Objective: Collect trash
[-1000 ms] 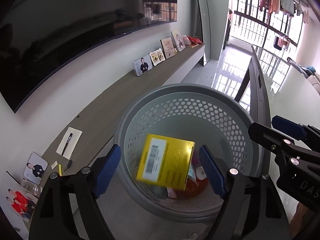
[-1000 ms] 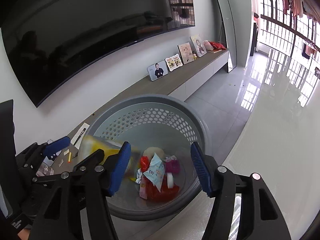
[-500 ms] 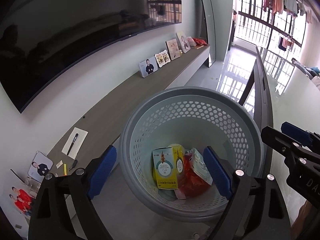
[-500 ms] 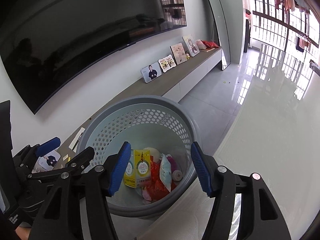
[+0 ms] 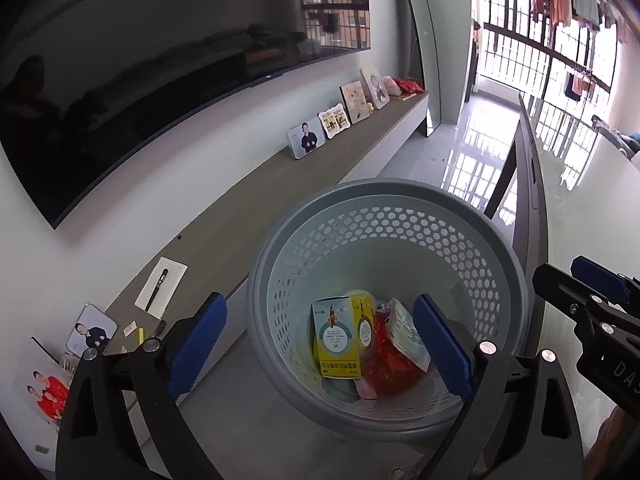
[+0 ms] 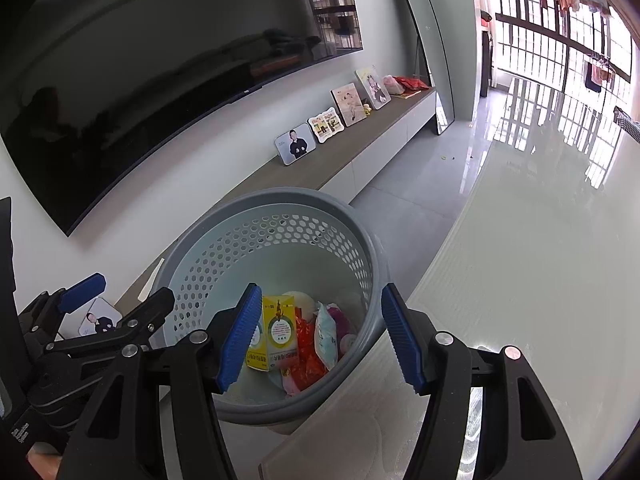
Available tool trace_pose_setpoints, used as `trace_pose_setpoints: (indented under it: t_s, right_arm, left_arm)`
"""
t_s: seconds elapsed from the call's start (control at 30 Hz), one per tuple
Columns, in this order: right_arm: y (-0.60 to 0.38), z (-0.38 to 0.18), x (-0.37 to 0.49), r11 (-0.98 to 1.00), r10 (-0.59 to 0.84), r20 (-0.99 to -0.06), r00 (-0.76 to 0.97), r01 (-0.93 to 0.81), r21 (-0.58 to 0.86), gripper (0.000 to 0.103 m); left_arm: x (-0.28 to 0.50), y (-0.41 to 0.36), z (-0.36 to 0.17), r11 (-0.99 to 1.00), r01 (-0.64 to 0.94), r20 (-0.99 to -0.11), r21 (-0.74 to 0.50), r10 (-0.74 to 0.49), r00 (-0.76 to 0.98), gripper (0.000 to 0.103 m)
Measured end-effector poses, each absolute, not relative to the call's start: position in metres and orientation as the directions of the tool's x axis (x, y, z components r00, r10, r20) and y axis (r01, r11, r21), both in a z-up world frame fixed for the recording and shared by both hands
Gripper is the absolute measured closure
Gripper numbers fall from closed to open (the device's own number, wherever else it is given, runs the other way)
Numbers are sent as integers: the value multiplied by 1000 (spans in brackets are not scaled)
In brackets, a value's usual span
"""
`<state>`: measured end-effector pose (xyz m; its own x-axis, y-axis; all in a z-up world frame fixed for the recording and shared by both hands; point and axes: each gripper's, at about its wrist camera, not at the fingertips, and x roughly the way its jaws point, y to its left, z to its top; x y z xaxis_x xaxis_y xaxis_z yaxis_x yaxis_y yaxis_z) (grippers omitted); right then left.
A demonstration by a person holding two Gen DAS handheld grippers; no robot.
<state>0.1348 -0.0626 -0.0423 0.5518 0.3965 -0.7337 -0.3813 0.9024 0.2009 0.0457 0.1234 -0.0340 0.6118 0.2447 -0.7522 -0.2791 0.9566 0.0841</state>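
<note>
A grey perforated basket [image 5: 492, 236] [image 6: 360, 240] stands on the floor beside the white table. Inside it a yellow box [image 5: 336, 338] [image 6: 276, 336] stands upright among a red wrapper [image 5: 394, 368] [image 6: 308, 356] and a pale packet [image 5: 408, 330] [image 6: 326, 334]. My left gripper [image 5: 320, 344] hangs above the basket, its jaws still opening, with nothing between them. My right gripper [image 6: 320, 332] hovers over the basket too, its jaws apart and empty. Each gripper shows at the edge of the other's view.
A long low console [image 5: 280, 184] runs along the wall under a large dark screen [image 5: 140, 60], carrying photo frames [image 5: 306, 142], a notepad with a pen [image 5: 160, 286] and small items. The white table [image 6: 520, 260] lies to the right. Glossy floor [image 5: 460, 140] leads to barred windows.
The yellow box left my left gripper's jaws, fell into the basket and now stands upright among the trash. The left jaws widened. The right gripper shifted slightly sideways.
</note>
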Motion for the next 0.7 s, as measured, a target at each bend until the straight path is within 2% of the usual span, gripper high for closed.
trace_pose_setpoints:
  t_s: [0.7]
  right_arm:
    - [-78,-38,121,911,381,-734,563,-364,194,43]
  left_arm:
    - [42,118,-27,950,-298,-753,98,266,602,6]
